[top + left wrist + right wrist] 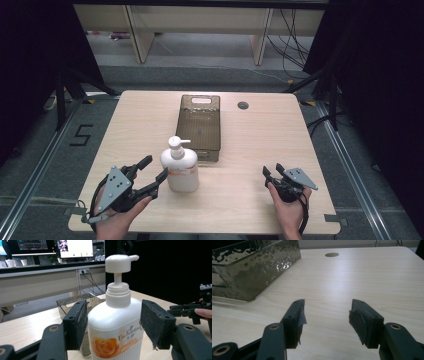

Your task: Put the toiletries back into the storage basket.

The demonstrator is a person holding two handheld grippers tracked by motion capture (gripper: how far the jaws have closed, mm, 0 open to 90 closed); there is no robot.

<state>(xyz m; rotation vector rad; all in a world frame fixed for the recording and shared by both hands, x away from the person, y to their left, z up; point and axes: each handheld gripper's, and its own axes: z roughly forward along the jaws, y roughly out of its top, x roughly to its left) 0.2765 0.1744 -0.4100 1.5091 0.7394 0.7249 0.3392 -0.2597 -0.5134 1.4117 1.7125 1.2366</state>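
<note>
The white pump bottle (180, 167) stands upright on the desk (250, 150), just in front of the near end of the smoky-brown tray (199, 122), its nozzle turned toward the right. The left tongs (152, 172) sit around it from the left with the jaws spread wide: in the left gripper view the bottle (115, 322) stands between the two pads, the left pad right at its shoulder and the other showing a sliver of gap, so nothing is squeezing it and it rests on its own base. That reads to me as a bottle set down close to the tray so it is within easy reach of it. The right tongs (272, 172) rest low over the desk well off to the right, jaws parted with bare wood between them, gripping nothing, apparently kept out of the way.
</note>
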